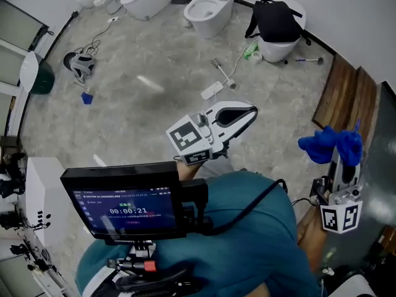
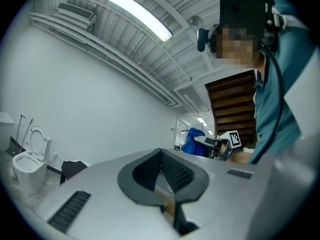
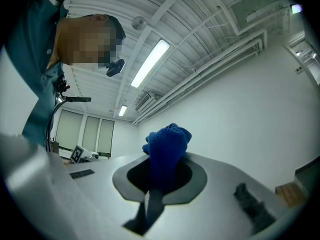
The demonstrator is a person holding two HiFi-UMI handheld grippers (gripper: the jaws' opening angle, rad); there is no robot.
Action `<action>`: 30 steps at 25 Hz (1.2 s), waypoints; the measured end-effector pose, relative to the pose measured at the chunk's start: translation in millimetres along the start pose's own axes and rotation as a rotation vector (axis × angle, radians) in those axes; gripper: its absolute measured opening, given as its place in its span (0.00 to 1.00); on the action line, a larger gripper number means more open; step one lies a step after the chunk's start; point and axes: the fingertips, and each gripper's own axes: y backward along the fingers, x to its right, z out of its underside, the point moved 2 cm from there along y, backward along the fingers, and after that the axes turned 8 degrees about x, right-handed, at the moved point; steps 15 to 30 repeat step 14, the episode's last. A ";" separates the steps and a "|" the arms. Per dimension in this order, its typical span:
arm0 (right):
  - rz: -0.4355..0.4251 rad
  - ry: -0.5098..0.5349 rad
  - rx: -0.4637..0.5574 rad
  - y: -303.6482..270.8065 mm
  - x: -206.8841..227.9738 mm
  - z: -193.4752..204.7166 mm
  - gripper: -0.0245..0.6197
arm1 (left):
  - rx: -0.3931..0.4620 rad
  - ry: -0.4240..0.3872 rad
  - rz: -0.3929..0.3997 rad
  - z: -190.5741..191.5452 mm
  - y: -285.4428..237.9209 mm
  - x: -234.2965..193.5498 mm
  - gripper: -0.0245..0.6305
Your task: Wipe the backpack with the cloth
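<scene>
The black backpack rests on a white toilet across the room; in the left gripper view it is a dark shape by the far wall. My right gripper is shut on a bunched blue cloth, which stands up out of its jaws. My left gripper is held out mid-room, shut with nothing in it. Both grippers are far from the backpack. From the left gripper view I can see the right gripper with the blue cloth.
More white toilets line the far wall. A power strip with its cord lies on the grey floor, with a small blue item and some gear to the left. Wooden steps stand at the right. A monitor sits on the head rig.
</scene>
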 end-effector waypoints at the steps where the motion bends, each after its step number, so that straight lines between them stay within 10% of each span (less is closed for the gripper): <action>1: -0.003 -0.003 -0.001 -2.3 0.5 1.4 0.08 | -0.001 -0.003 -0.003 -0.7 0.0 -1.7 0.04; 30: -0.031 -0.023 -0.003 -21.9 4.0 15.2 0.08 | -0.023 -0.011 -0.033 -1.5 0.3 -13.2 0.04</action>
